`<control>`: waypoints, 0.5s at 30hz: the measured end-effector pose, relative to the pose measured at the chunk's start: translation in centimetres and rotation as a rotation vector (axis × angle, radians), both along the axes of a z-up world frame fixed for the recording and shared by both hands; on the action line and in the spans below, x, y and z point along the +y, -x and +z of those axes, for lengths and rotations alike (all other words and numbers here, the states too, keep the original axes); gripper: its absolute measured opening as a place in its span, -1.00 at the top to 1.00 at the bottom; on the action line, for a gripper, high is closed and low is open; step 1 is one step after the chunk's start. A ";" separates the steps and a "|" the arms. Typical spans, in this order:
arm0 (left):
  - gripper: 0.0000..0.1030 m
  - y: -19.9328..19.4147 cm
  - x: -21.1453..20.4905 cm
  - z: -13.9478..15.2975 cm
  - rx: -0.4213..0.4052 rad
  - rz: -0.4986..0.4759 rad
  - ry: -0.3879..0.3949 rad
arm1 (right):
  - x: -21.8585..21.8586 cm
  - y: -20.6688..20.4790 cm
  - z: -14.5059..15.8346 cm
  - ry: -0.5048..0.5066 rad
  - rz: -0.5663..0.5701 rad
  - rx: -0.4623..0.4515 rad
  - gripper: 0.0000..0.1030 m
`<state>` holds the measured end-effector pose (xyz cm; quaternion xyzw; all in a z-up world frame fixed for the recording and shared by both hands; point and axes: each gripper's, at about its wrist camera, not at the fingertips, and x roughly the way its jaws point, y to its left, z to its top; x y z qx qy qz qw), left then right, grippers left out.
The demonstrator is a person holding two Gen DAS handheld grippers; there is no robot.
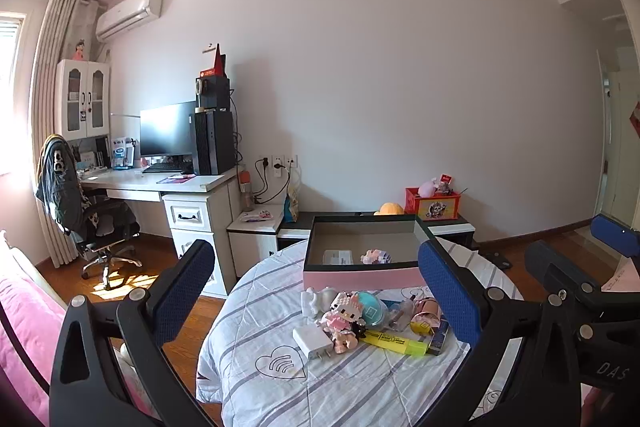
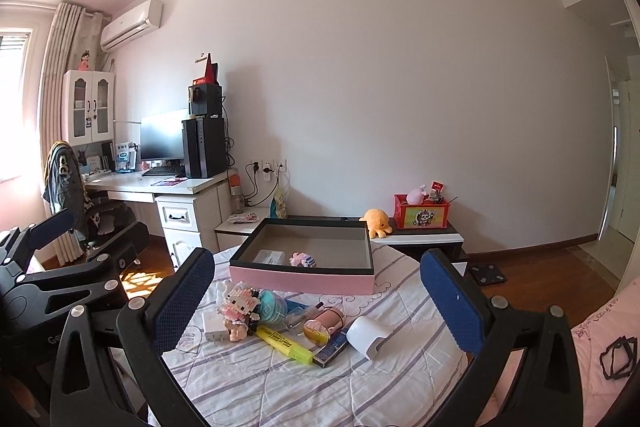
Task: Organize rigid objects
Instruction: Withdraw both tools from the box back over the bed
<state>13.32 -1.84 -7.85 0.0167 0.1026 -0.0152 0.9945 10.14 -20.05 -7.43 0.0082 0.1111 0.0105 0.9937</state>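
A pink box (image 1: 362, 277) (image 2: 304, 277) with a dark rim stands open on a striped quilt (image 1: 280, 379) (image 2: 260, 383); a clear case (image 2: 269, 257) and a small block toy (image 2: 303, 259) lie inside. In front lies a pile: white charger (image 1: 311, 342) (image 2: 213, 325), pink block figure (image 1: 344, 311) (image 2: 239, 305), teal round case (image 2: 272, 303), yellow highlighter (image 1: 394, 341) (image 2: 285, 343), pink tape roll (image 2: 322, 323), white holder (image 2: 366, 337). My left gripper (image 1: 316, 291) and right gripper (image 2: 318, 297) are open and empty above the pile.
A desk (image 1: 160, 183) with monitor and computer tower, an office chair (image 1: 92, 223) and a low cabinet (image 1: 260, 227) stand at the left. A red crate (image 2: 420, 213) and an orange plush (image 2: 375, 221) sit behind the box. Wooden floor lies on both sides.
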 end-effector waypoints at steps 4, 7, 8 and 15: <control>-1.00 -1.5 0.0 -1.2 0.041 -0.010 -0.004 | 0.0 -1.2 -0.9 0.000 0.007 0.036 -1.00; -1.00 -3.2 0.2 -2.9 0.110 -0.038 0.002 | -0.1 -2.6 -2.3 0.002 0.016 0.084 -1.00; -1.00 -3.9 0.2 -3.7 0.140 -0.048 0.002 | -0.2 -3.2 -3.0 0.005 0.016 0.105 -1.00; -1.00 -8.8 1.6 -10.1 0.345 -0.012 0.003 | -1.9 -7.9 -9.2 -0.014 -0.002 0.298 -1.00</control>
